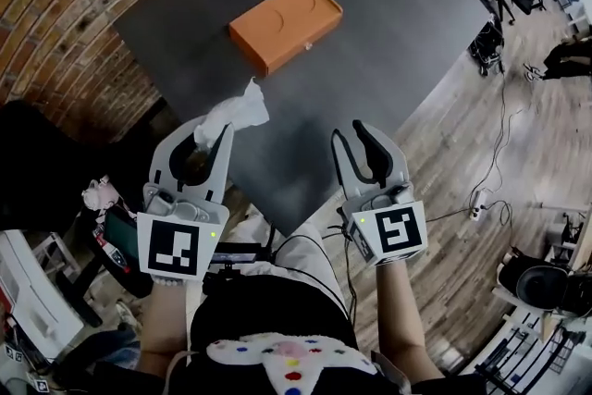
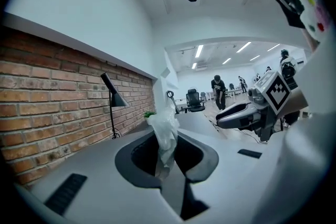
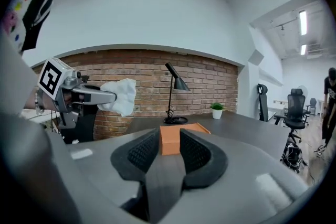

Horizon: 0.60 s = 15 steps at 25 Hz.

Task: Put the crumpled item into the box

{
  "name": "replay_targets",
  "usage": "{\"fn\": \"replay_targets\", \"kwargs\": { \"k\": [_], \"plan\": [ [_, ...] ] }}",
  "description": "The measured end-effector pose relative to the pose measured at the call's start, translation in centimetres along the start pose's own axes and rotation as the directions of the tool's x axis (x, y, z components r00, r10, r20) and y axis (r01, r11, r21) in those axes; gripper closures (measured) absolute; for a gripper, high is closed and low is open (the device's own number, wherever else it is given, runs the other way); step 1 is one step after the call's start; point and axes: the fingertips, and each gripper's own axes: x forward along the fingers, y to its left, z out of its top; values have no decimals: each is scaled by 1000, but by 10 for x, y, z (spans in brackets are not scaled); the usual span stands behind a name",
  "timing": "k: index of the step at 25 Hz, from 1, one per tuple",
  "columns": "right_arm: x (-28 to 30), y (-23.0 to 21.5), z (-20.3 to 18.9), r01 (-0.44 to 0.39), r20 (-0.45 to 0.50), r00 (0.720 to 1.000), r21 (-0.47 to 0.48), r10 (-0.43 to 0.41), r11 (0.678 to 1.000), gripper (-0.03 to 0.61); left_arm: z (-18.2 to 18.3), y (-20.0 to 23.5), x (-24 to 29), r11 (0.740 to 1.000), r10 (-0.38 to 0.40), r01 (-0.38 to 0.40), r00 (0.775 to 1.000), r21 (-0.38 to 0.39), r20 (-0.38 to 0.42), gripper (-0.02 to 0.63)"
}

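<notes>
The left gripper [image 1: 205,136] is clamped on the crumpled white tissue [image 1: 236,113], holding it in the air over the near edge of the dark table [image 1: 398,32], so the pickup is done. The orange box [image 1: 285,23] sits farther back and looks closed. The right gripper [image 1: 353,139] has its jaws apart and empty, so opening the box and dropping the tissue in remain.
</notes>
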Motion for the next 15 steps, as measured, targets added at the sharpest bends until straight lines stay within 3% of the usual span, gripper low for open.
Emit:
{"fn": "replay_targets", "kwargs": {
  "k": [15],
  "plan": [
    [95,-58,-34,-171,-35,985,-39,170,984,462,-26,9,32,986,161,-164,984,-37,-82,558]
  ]
}}
